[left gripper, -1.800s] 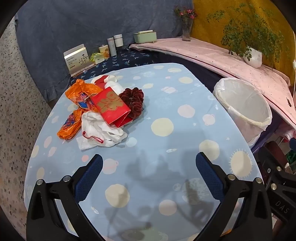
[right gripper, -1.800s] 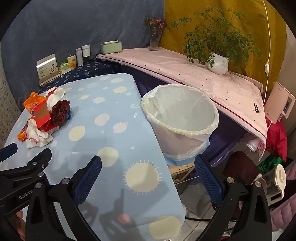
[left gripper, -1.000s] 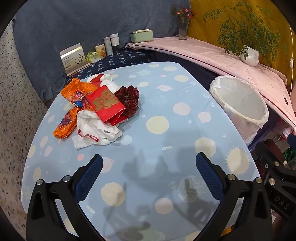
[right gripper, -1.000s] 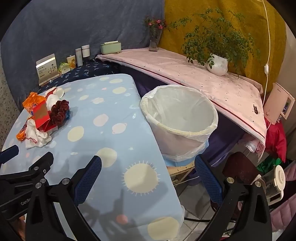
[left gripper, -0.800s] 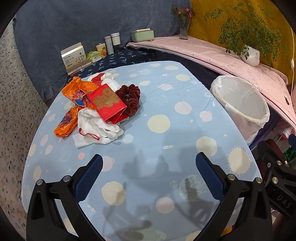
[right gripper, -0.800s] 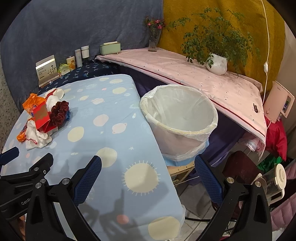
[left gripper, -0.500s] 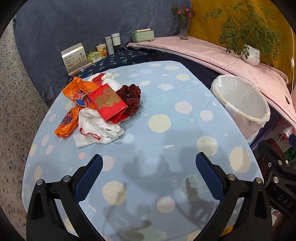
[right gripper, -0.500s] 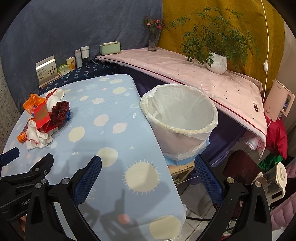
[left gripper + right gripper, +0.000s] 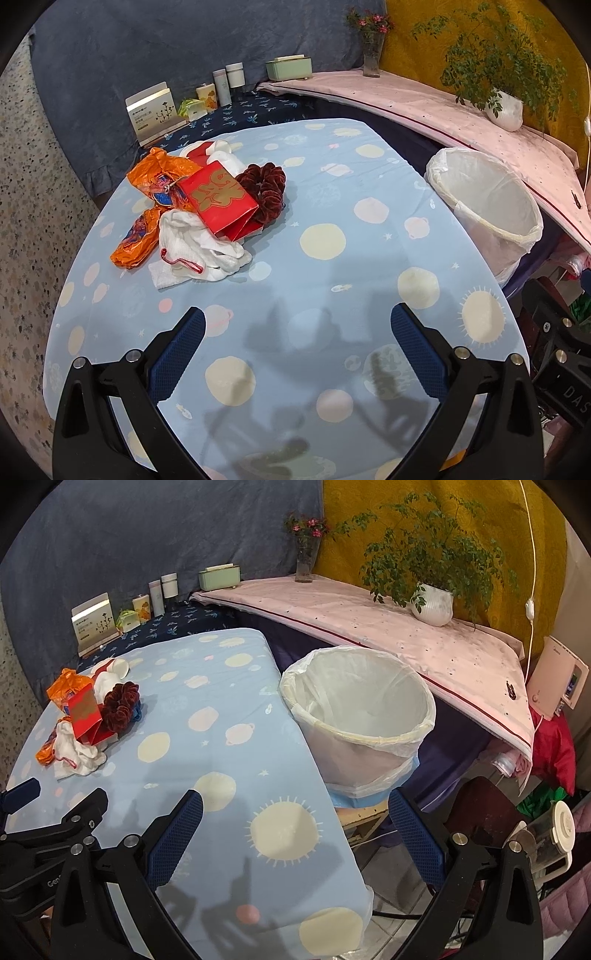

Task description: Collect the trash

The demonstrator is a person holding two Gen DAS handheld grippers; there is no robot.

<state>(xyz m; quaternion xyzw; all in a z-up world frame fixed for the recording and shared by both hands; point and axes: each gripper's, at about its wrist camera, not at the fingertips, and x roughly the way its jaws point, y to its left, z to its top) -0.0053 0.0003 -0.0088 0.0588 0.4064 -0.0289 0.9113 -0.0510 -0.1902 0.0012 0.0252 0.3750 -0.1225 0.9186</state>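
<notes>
A pile of trash lies on the far left of the blue spotted table point(image 9: 325, 288): a red paper bag point(image 9: 218, 197), an orange wrapper point(image 9: 147, 206), white crumpled cloth point(image 9: 199, 247) and a dark red scrunchie point(image 9: 266, 188). The pile also shows in the right wrist view, with the red paper bag point(image 9: 85, 710) at its middle. A white-lined bin point(image 9: 487, 206) stands beside the table's right edge; it also shows in the right wrist view point(image 9: 358, 720). My left gripper point(image 9: 297, 332) is open and empty above the table's near part. My right gripper point(image 9: 295, 812) is open and empty, near the table's right corner.
A dark blue shelf behind the table holds a card box point(image 9: 153, 110), small bottles point(image 9: 229, 83) and a green box point(image 9: 290, 68). A pink-covered ledge point(image 9: 369, 624) carries a flower vase point(image 9: 306, 559) and a potted plant point(image 9: 432, 602). Clutter and a chair point(image 9: 491, 812) stand right of the bin.
Both grippers have drifted only slightly; the views shift a little. Both stay open and empty. The trash pile has not moved.
</notes>
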